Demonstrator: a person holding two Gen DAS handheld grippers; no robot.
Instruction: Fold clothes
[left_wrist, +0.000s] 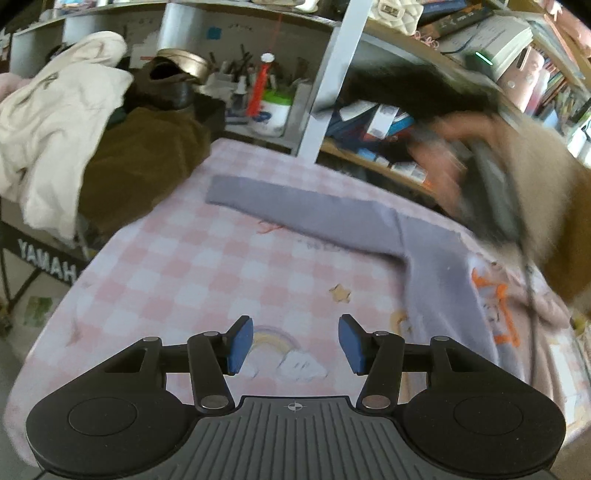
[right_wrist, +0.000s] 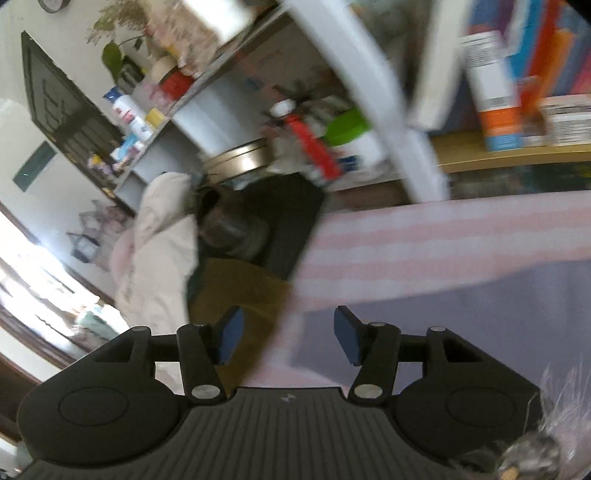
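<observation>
a lilac long-sleeved top (left_wrist: 436, 254) lies flat on a table covered with a pink and white checked cloth (left_wrist: 207, 258). one sleeve (left_wrist: 295, 206) stretches out straight across the cloth toward the far left, while the body of the top sits at the right side of the table, showing an orange printed outline (left_wrist: 498, 310) on its front.

in the left wrist view, the left gripper (left_wrist: 295, 345) hangs above the bare cloth near the table's front edge, over a small rainbow and cloud drawing (left_wrist: 291, 354). its two blue-padded fingers (left_wrist: 240, 345) are spread wide with nothing between them, and they are apart from the top, which lies just to their right.

at the upper right of that view, blurred by motion, a person's hand (left_wrist: 454, 147) in a tan sleeve (left_wrist: 546, 192) holds the other dark tool above the top.

in the right wrist view, the right gripper (right_wrist: 286, 341) is tilted and blurred, its blue-padded fingers (right_wrist: 347, 339) also spread apart and empty. beneath it is the lilac fabric (right_wrist: 480, 306), with the checked cloth beyond; whether the fingers touch the fabric cannot be told.

at the left end of the table is a heap of clothing: a cream garment (left_wrist: 59, 140) over an olive-brown one (left_wrist: 140, 158). behind the table stand cluttered shelves (left_wrist: 443, 44) with books, boxes and a white tub with a green lid (left_wrist: 271, 110).
</observation>
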